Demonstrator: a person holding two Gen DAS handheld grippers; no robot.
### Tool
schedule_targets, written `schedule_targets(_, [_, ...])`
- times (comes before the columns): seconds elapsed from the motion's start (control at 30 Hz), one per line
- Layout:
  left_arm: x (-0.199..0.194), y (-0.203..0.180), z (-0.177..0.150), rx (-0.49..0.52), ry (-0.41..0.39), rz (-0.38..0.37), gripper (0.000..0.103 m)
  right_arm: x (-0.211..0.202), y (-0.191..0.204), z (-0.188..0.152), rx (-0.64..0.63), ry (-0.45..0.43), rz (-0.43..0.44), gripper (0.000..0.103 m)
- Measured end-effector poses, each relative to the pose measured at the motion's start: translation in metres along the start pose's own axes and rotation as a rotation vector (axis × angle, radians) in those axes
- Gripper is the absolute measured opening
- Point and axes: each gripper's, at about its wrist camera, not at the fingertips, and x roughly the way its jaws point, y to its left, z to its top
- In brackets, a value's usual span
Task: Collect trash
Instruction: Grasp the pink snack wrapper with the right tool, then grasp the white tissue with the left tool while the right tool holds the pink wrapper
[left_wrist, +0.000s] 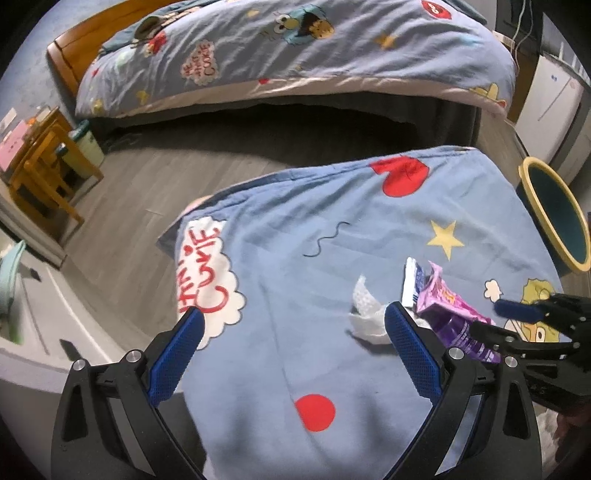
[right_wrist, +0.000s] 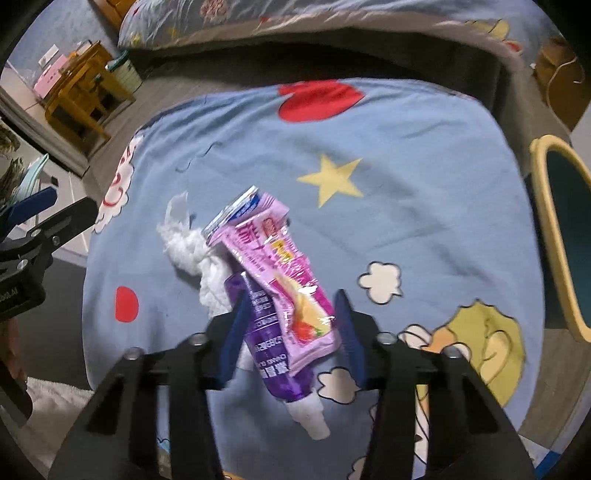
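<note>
On the blue cartoon sheet, my right tongs straddle the pink wrapper and purple tube — fingers apart, not gripping. My left tongs hang wide open; crumpled tissue lies beside the trash.

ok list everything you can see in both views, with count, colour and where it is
pink wrapper: one, pink, on the cloth, between the right jaws
purple tube: one, purple with white cap, under the wrapper
blue-white packet: one, beside the wrapper's far end
tissue: one wad, white, left of the wrappers
cartoon cloth: one, blue, covering the near surface
bin: one, yellow rim, dark inside, right of the cloth
bed: one, matching cover, far side
wooden table: one, far left
left gripper: jaws open, empty
right gripper: jaws open around the trash
</note>
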Motion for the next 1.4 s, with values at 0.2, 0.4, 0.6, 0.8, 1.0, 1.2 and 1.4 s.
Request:
schedule_targets(0.2, [0.011, -0.016, 0.001, 0.024, 0.003, 0.005, 0.097, -0.003, -0.013, 0.004, 0.046, -0.008, 0.002, 0.013])
schedule_targets(0.4, [0.014, -0.024, 0.004, 0.029, 0.001, -0.005, 0.097, -0.003, -0.038, 0.008, 0.138, -0.028, -0.001, 0.013])
schedule_targets(0.6, [0.024, -0.028, 0.007, 0.021, 0.012, 0.005, 0.097, 0.0, -0.043, 0.012, 0.171, -0.025, 0.02, 0.013])
schedule_targets(0.8, [0.043, -0.028, 0.006, -0.036, 0.065, -0.047, 0.094, 0.002, -0.056, 0.015, 0.241, -0.022, 0.048, 0.01])
schedule_targets(1.0, [0.068, -0.038, 0.0, -0.083, 0.146, -0.148, 0.069, 0.002, -0.056, 0.016, 0.241, -0.019, 0.053, 0.009])
schedule_targets(1.2, [0.073, -0.047, 0.0, -0.095, 0.167, -0.237, 0.031, -0.004, -0.056, 0.02, 0.231, -0.041, 0.063, 0.009])
schedule_targets(1.4, [0.047, -0.049, 0.013, -0.041, 0.074, -0.198, 0.022, -0.022, -0.062, 0.026, 0.261, -0.095, 0.088, 0.008])
